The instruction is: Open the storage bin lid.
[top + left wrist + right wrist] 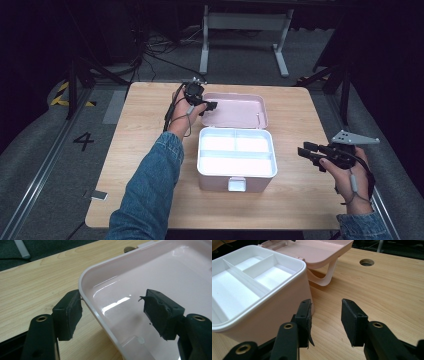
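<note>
The right gripper (306, 151), nearest the camera at the near right of the light wooden surface (150, 200), is hovering with its jaws standing wide apart and nothing between them. It is pointing left toward the pale pink plastic storage box (225, 181), and in the right gripper view its jaws are sitting just beside the box's right wall without touching it. The box is lying open in the middle of the surface, its white divided tray (236, 152) showing three compartments. Its pink hinged lid (235, 110) is lying flat behind it. At the far left, the left gripper (209, 106) is straddling the lid's left rim, one jaw outside and one inside, pads not pressing on it.
</note>
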{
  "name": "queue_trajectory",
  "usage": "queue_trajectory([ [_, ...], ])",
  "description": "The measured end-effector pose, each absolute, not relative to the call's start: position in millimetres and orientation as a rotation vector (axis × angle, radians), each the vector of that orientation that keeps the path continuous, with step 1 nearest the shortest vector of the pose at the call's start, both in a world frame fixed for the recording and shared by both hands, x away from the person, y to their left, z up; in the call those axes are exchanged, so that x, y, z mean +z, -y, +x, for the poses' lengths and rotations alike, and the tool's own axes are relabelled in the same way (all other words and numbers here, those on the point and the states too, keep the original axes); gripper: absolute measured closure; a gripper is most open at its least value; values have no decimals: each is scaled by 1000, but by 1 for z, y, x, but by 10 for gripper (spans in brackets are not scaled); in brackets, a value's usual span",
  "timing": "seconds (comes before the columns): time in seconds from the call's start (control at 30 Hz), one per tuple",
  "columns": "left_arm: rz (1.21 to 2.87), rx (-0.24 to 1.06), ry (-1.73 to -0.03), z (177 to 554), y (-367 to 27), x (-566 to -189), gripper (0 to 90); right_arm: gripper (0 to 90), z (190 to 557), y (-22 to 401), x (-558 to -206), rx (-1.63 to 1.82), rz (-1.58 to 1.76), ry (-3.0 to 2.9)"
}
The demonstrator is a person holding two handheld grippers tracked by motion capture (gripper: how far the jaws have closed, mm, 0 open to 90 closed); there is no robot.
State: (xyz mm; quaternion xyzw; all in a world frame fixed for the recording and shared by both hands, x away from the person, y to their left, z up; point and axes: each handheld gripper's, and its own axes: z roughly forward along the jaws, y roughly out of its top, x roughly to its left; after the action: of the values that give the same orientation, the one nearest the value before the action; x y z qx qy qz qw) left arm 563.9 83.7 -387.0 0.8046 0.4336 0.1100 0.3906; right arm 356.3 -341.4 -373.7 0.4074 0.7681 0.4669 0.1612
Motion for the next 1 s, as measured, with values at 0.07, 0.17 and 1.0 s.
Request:
queue_trajectory([
  [0.07, 2034, 284, -1096, 562, -87, -386, 351, 610, 359, 340, -373, 1336, 1154, -2196],
  [0.17, 2023, 300, -1094, 557, -92, -381, 335, 608, 362, 338, -372, 1340, 1143, -2203],
  [1.0, 1949, 403, -837, 441, -132, -293, 314, 587, 397, 307, -363, 1379, 1055, -2265],
])
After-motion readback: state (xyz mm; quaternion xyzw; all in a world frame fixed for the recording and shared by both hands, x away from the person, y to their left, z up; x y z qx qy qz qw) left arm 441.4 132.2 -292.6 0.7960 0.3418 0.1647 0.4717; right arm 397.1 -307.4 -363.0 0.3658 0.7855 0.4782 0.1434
